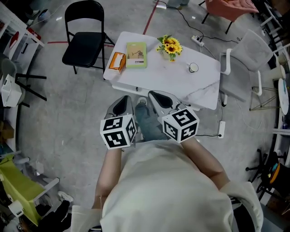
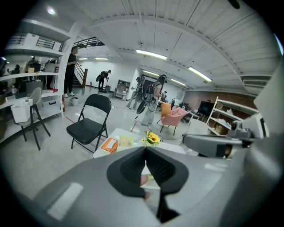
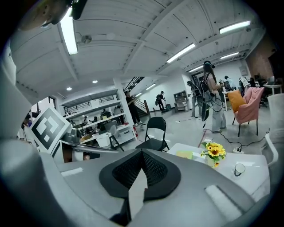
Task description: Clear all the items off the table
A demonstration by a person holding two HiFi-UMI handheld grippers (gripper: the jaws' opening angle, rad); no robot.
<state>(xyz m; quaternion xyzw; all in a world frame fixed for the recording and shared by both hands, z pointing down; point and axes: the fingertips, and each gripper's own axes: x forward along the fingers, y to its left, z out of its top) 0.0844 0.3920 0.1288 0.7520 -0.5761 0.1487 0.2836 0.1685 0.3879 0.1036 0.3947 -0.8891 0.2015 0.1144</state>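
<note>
A white table (image 1: 167, 77) stands ahead of me. On it lie an orange box (image 1: 117, 61) at the left edge, a green book (image 1: 136, 55) beside it, a small vase of sunflowers (image 1: 170, 46) and a small round cup (image 1: 193, 67) to the right. My left gripper (image 1: 122, 103) and right gripper (image 1: 158, 97) hover side by side just short of the table's near edge, both shut and empty. The left gripper view shows the box (image 2: 109, 144), book (image 2: 125, 141) and flowers (image 2: 152, 138) beyond the shut jaws. The right gripper view shows the flowers (image 3: 214, 152) and cup (image 3: 239, 169).
A black folding chair (image 1: 84, 43) stands at the table's left end. A white chair (image 1: 247, 59) stands at its right. A power strip (image 1: 197, 40) with cables lies on the floor behind, and a pink armchair (image 1: 226, 7) sits farther back. People stand in the distance.
</note>
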